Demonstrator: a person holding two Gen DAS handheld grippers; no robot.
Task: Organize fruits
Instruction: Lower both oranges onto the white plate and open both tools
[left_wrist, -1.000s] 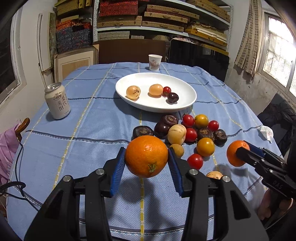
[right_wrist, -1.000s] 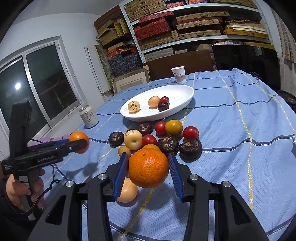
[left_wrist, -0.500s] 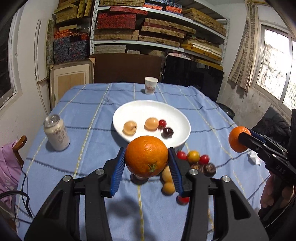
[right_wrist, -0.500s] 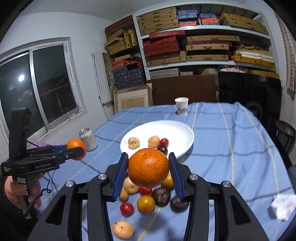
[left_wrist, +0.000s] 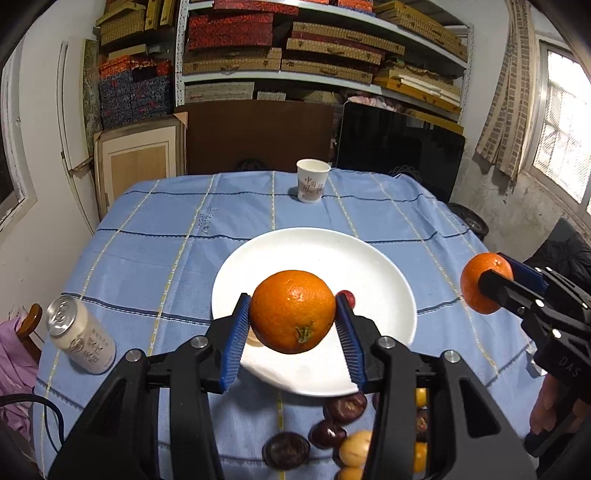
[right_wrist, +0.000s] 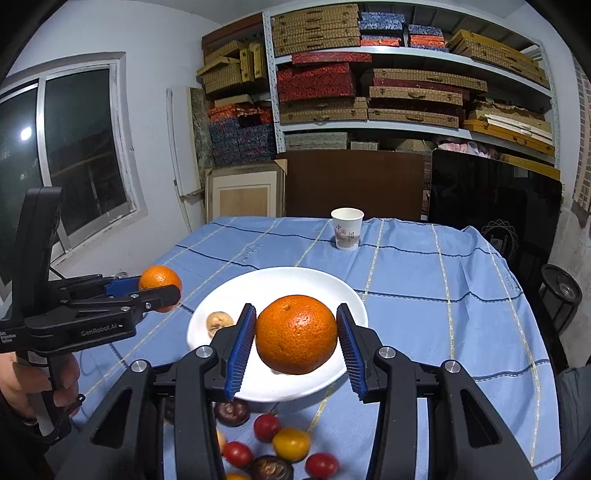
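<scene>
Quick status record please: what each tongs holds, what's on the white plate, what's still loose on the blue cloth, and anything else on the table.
left tongs: shut on a round orange, held over the plate
right tongs: shut on a second round orange, also over the plate
white oval plate: a few small fruits, partly hidden
blue checked tablecloth: loose small red, yellow and dark brown fruits at the near edge
other items: white paper cup beyond the plate, pale drink can on the left
</scene>
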